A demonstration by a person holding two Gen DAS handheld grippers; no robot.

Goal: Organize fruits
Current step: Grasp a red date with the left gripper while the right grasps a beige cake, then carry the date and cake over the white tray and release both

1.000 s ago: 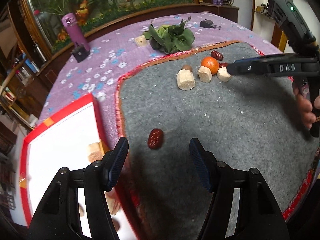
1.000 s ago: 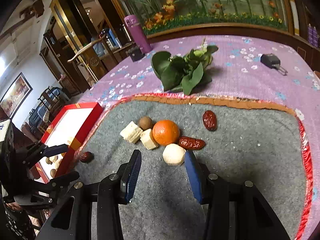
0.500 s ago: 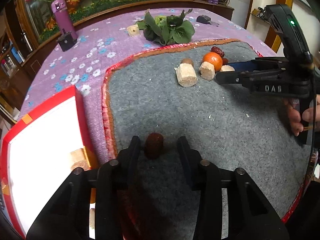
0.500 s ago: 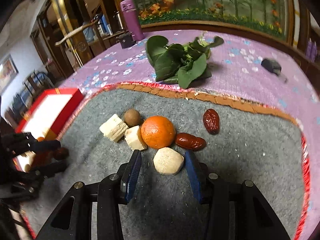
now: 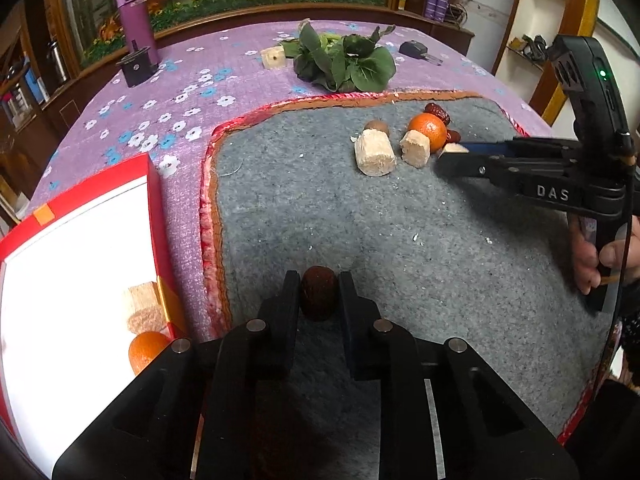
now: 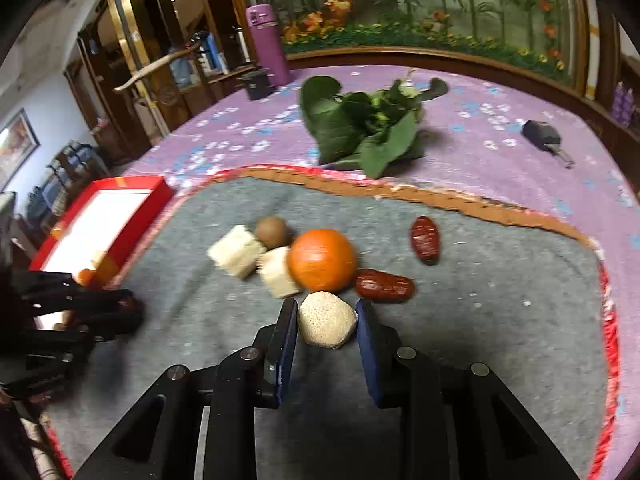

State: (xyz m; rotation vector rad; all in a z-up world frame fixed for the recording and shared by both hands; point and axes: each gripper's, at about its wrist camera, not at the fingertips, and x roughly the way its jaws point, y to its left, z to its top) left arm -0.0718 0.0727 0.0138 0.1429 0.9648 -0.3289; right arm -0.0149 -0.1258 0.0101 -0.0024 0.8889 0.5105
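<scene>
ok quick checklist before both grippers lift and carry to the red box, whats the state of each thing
1. Left gripper shut on the red date: ok, both fingers press its sides.
2. Right gripper gripping the pale chunk: cannot tell. Its jaws have just been closing with the chunk between them, but a sliver of gap shows on the left side.
3. Chunk free of neighbours: not ok, the orange sits right against its far edge.
4. Red box has room: ok, mostly bare white floor.
5. Left gripper's path to the box: ok, it lies just left of the grey mat.
</scene>
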